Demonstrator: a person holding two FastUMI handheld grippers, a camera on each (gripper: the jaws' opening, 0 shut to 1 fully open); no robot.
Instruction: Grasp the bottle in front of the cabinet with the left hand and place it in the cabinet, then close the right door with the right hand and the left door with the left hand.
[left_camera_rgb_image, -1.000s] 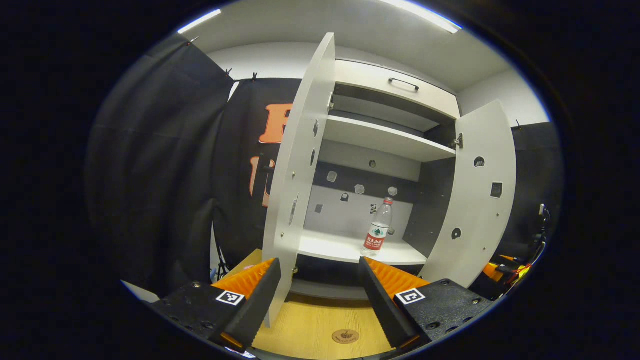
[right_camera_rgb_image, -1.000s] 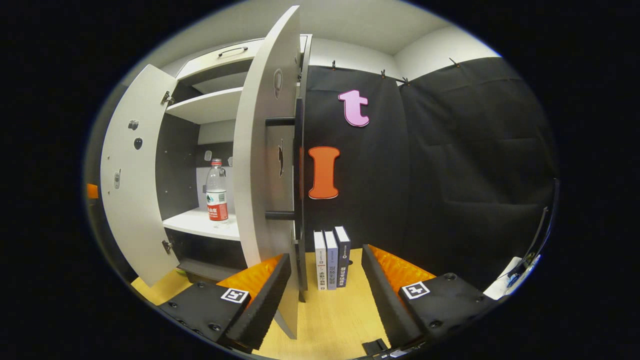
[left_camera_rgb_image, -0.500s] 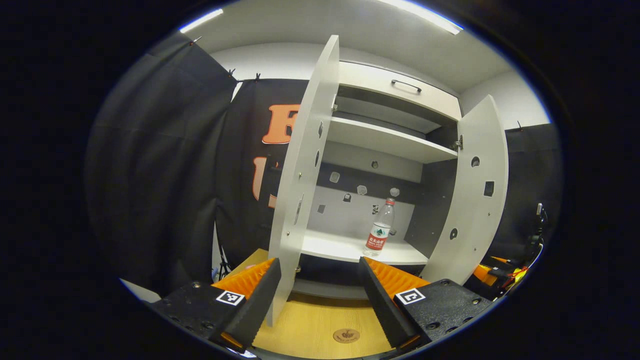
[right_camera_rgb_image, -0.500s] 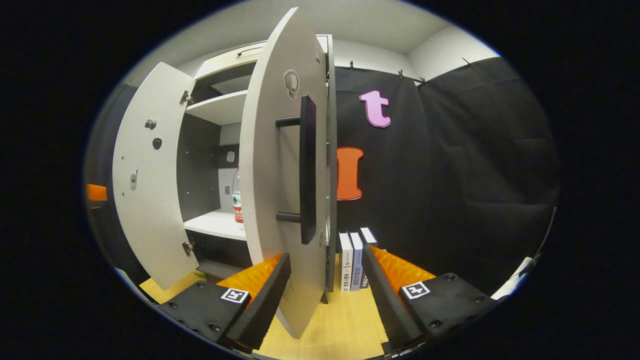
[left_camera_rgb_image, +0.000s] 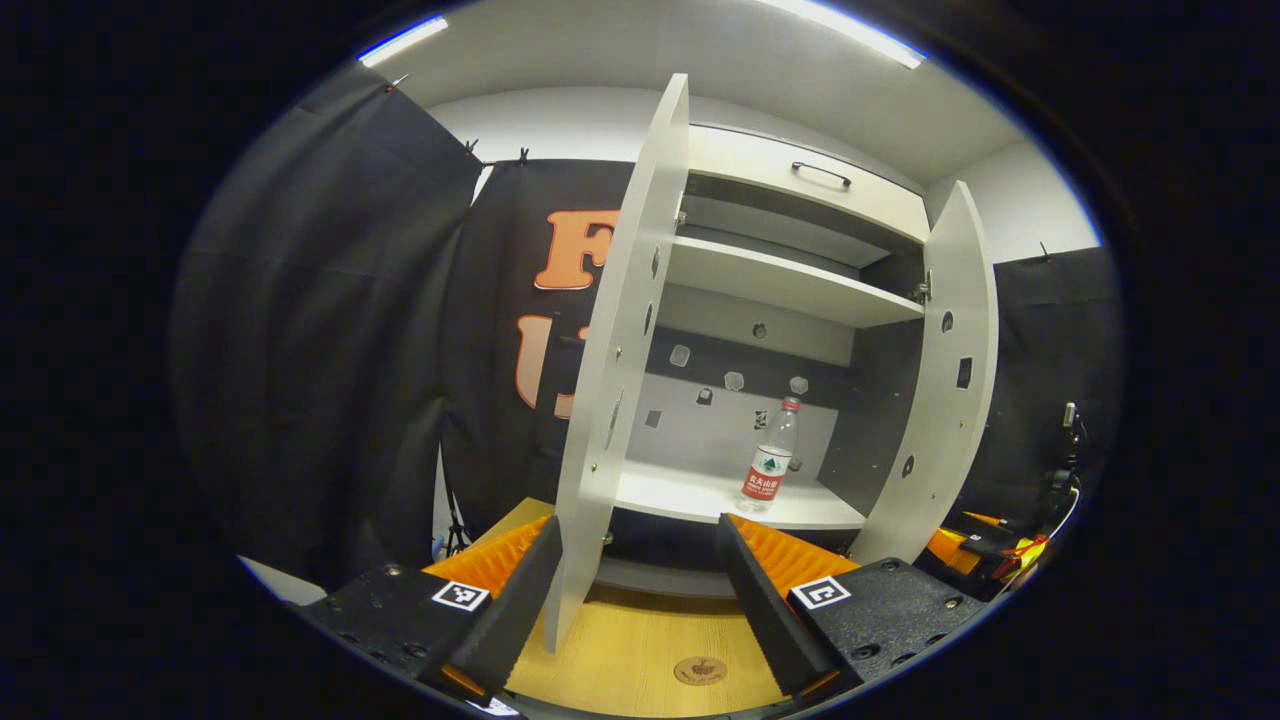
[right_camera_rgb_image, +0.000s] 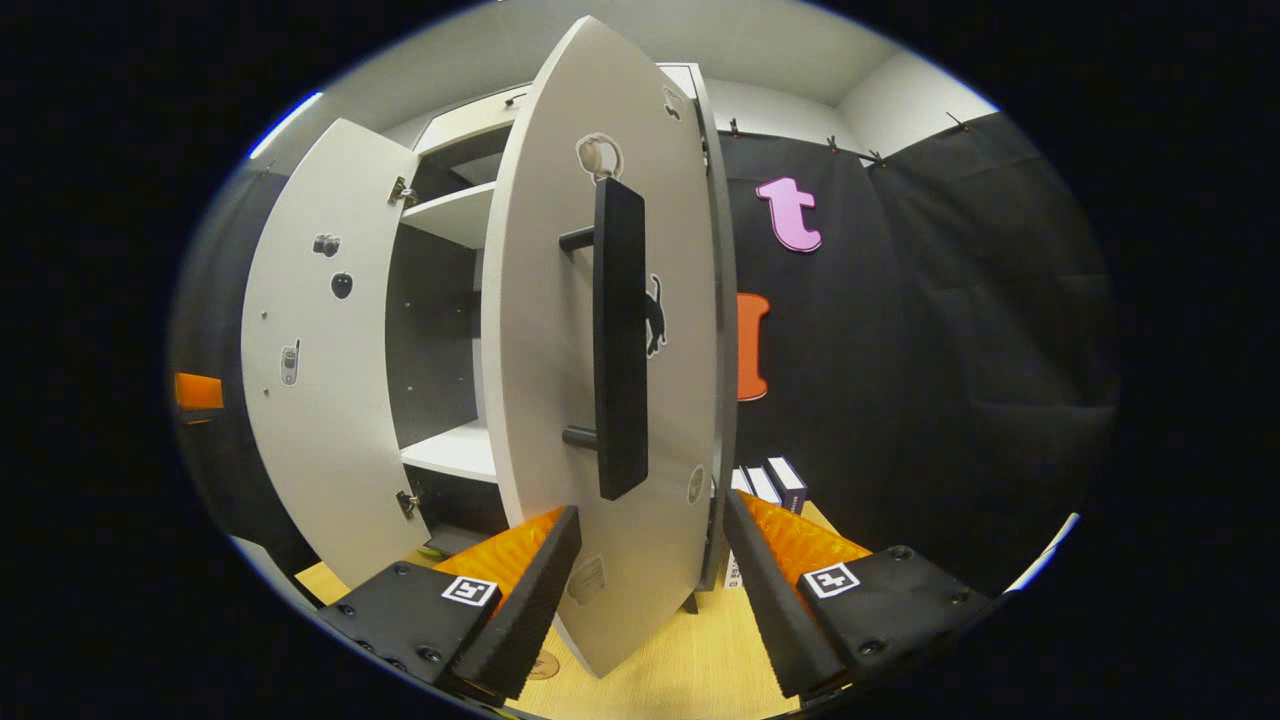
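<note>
With bottle upright inside cabinet, right door stands edge-on between the open, empty right gripper fingers, handle vertical

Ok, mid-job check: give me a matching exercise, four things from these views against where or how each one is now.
Things:
1. bottle
2. right door
3. books
4. right claw

Places or states:
A. standing on the wooden tabletop beside the cabinet, against the black cloth
B. open, one finger either side of a door's lower edge
C. upright on the cabinet's lower shelf, near the right wall
D. partly swung, its black bar handle facing the camera

Pairs: 1-C, 2-D, 3-A, 4-B
</note>
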